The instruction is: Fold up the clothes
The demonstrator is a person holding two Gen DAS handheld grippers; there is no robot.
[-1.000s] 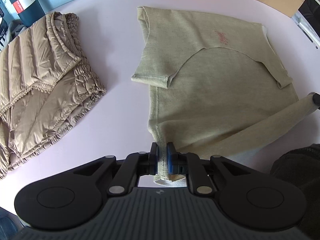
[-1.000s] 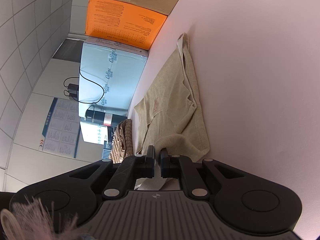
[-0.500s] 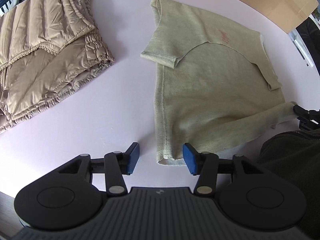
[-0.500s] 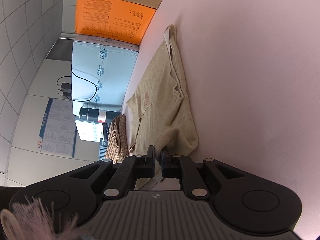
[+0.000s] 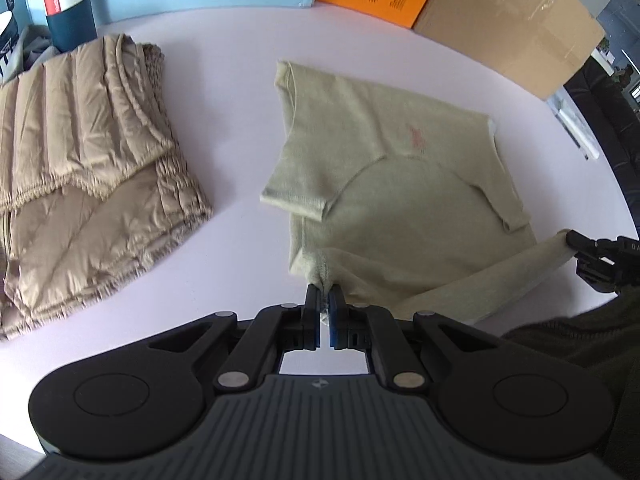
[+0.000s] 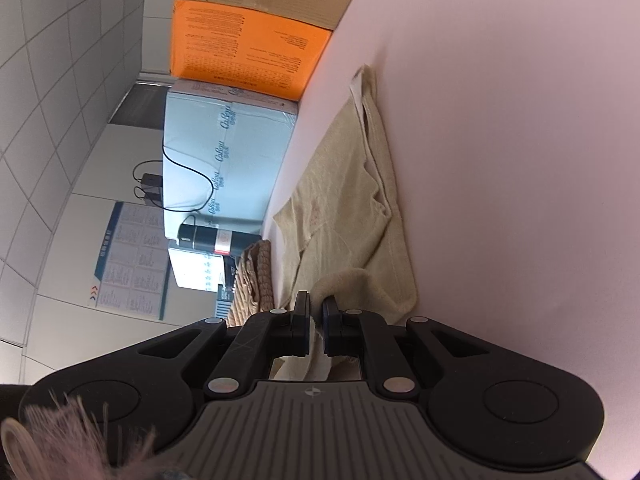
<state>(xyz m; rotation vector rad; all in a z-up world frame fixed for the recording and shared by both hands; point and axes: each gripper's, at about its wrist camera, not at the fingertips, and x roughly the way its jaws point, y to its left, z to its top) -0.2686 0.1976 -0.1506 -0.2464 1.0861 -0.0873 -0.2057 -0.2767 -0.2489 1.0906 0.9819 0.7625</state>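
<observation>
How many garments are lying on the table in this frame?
2: a green T-shirt at centre, its near hem pinched by both grippers, and a folded tan quilted jacket to its left. Others may lie out of view.

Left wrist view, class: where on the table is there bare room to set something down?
A bare strip of table runs between the tan quilted jacket and the green T-shirt; another lies beyond the shirt before the boxes. It is crowded near the left gripper, shut on the hem.

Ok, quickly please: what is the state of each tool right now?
Left tool: closed, holding the near hem corner of the green T-shirt.
Right tool: closed, holding the same T-shirt's other hem corner.
</observation>
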